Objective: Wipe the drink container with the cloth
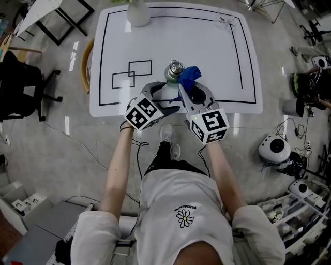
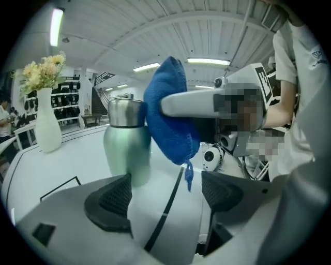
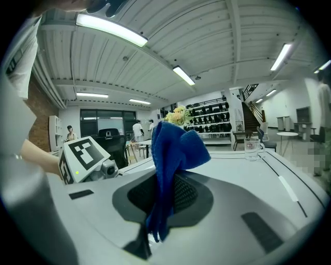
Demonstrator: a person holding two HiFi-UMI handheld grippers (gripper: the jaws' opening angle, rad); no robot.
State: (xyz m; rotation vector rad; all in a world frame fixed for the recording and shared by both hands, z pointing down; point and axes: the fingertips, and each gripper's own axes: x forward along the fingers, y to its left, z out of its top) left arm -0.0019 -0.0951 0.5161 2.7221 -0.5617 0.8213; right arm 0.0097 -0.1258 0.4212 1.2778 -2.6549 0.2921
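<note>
Fingers, right gripper [image 3: 156,204]: pressed together on the cloth [image 3: 173,150]. I see blue folds standing up out of the pinch and a short end hanging below it.
Fingers, left gripper [image 2: 170,194]: spread wide, with nothing clamped between the pads.
Drink container [image 2: 126,140]: a pale green metal bottle with a steel neck. It stands upright on the surface [image 2: 62,160] just ahead of the left gripper, nearer its left-hand pad than its right. I cannot tell whether that pad touches it.
Cloth against container: in the left gripper view the cloth [image 2: 170,119] sits against the bottle's upper right side at the shoulder and neck, with the right gripper's [image 2: 189,103] arm reaching in from the right.
From the head view: both grippers are at the near edge of the white surface [image 1: 207,52]. The left gripper [image 1: 163,96] and right gripper [image 1: 184,89] close in on the drink container [image 1: 174,70] from either side, and the cloth [image 1: 189,77] is bunched on its right.
Markings: black lines on the surface — a large border and two overlapping rectangles left of the bottle.
Far edge: a white vase [image 1: 138,13] of pale flowers, and a clear glass mug [image 1: 226,20] well apart from it, toward the far right corner.
</note>
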